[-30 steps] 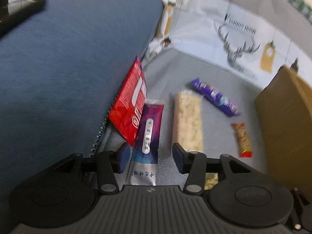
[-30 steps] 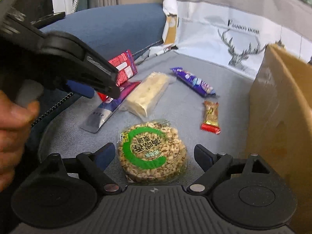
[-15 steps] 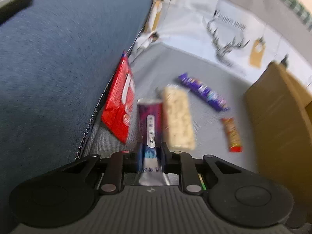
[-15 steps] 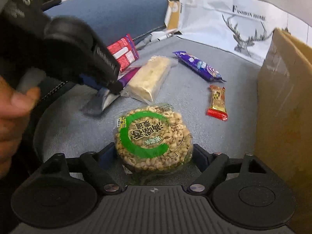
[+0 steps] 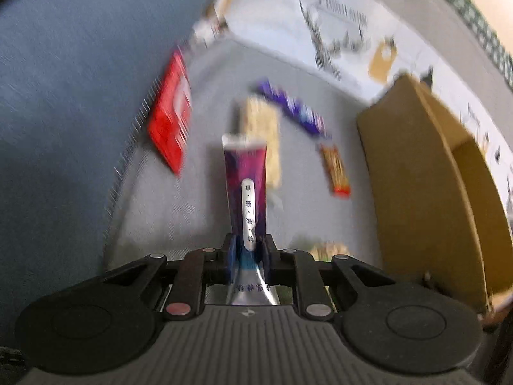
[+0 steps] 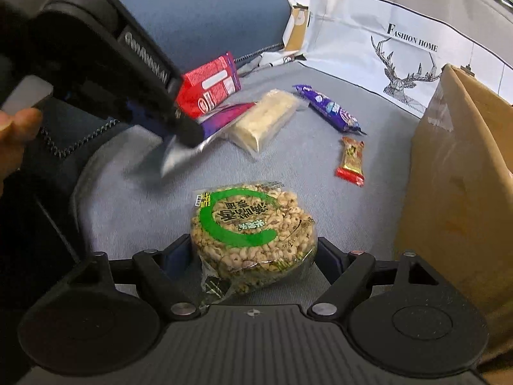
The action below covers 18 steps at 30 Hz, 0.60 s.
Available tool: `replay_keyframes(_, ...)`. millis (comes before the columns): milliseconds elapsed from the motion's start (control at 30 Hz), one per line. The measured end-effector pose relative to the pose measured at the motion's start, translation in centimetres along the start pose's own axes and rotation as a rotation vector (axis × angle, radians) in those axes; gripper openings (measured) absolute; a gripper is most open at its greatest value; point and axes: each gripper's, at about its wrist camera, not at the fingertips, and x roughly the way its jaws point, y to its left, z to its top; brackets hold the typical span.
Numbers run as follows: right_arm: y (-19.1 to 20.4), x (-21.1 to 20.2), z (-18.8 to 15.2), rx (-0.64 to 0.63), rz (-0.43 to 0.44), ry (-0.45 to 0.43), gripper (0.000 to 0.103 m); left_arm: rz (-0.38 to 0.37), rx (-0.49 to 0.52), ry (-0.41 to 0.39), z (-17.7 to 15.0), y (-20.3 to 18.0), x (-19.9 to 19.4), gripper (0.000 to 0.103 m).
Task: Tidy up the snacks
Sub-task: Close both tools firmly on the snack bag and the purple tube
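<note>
My left gripper [image 5: 247, 253] is shut on a purple and silver snack packet [image 5: 246, 189] and holds it lifted off the grey sofa seat [image 5: 179, 199]. The right wrist view shows that packet [image 6: 221, 118] hanging from the left gripper [image 6: 187, 131]. My right gripper [image 6: 255, 253] is shut on a round puffed-grain cake with a green label [image 6: 253, 224], with a finger pressed on each side. A cardboard box [image 6: 465, 179] stands at the right; it also shows in the left wrist view [image 5: 426, 186].
On the seat lie a red packet [image 6: 208, 86], a pale rice bar [image 6: 263, 122], a purple bar [image 6: 330, 110] and a small red-gold candy bar [image 6: 351, 158]. A blue cushion [image 6: 205, 19] rises at the left. A deer-print cover [image 6: 394, 54] hangs behind.
My left gripper closed on the purple packet and lifted it off the seat. My right gripper moved forward and closed on the round grain cake.
</note>
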Motion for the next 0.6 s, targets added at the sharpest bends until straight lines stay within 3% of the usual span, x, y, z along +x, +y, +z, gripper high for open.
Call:
replay_keyframes(67,-0.2,0.1,0.1,0.013,0.007,0.018,0.082,0.02,-0.014,0.011,0.0,0.2,0.4,0.02)
replay_keyframes(133,-0.4,0.3,0.3,0.038,0.014,0.037,0.083,0.034,-0.044,0.006,0.1,0.4,0.7,0.035)
replay_keyframes(233,-0.5,0.4,0.5,0.065,0.024,0.03,0.083,0.024,-0.071,-0.018,0.2,0.7,0.8,0.041)
replay_keyframes(433,-0.6,1.2,0.2,0.07,0.034,0.036,0.083,0.039,-0.011,-0.026,0.7,-0.3,1.7,0.043)
replay_keyframes(600,-0.6,1.5,0.6,0.082,0.037,0.015,0.083,0.051,-0.02,-0.011,1.0,-0.2,2.5,0.043)
